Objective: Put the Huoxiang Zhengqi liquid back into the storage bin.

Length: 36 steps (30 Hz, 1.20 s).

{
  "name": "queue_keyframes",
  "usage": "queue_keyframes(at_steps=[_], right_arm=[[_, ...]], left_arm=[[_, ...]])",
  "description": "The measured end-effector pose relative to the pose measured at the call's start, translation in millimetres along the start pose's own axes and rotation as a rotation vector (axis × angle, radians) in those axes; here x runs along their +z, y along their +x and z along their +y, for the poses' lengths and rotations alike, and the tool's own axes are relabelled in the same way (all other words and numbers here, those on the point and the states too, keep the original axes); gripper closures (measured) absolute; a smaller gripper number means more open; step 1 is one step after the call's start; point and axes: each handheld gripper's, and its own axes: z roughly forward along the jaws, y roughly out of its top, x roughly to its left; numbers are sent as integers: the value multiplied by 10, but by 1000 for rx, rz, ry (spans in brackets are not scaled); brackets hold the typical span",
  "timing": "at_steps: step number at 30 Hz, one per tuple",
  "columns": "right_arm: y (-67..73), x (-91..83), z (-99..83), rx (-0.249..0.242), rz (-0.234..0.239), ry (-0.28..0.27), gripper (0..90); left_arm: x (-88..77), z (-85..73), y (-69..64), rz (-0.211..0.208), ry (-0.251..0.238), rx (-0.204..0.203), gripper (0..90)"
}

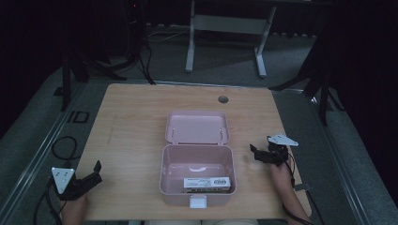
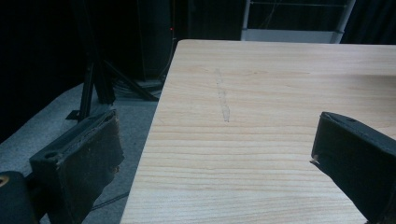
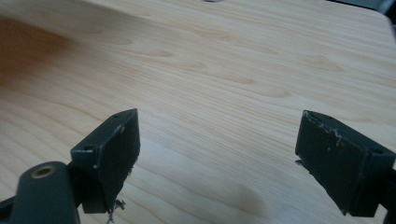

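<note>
The left tongs [image 1: 96,171] and right tongs [image 1: 256,152], both released and empty, are held low over the bench [image 1: 131,122], well apart, with the open pink box [image 1: 197,173] set between them, a carton [image 1: 206,183] inside.

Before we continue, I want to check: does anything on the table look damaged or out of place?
Nothing serious. The pink plastic box sits squarely, lid open. Only a faint scratch line marks the wooden table.
</note>
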Motion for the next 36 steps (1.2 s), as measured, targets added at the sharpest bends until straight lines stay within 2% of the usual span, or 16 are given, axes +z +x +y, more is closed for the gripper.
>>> queue_keyframes(at_steps=[3,9,11,12,13,19,21,28,31,36], right_arm=[[-120,-66,-41,46,-22,-12,136],[-248,-152,-77,103,-65,-31,135],[-317,-203,-107,139,-75,-44,134],[-317,-203,-107,139,-75,-44,134],[-363,-234,-134,166,-89,-51,135],[-435,-293,-168,204,-98,-59,135],[-457,-313,-196,230,-105,-63,135],[-478,-332,-249,246,-131,-51,135],[-501,-347,-265,260,-130,-58,135],[-572,-387,-283,315,-115,-81,135]], left_arm=[[-1,0,1,1,0,0,22],[1,0,-3,0,1,2,22],[1,0,-3,0,1,2,21],[1,0,-3,0,1,2,22],[2,0,-3,0,2,4,21],[3,-1,-7,0,1,4,21],[5,-1,-8,0,2,5,21],[4,-1,-7,0,2,5,22],[4,-1,-7,-1,1,5,22],[1,-1,-5,-3,0,4,21]])
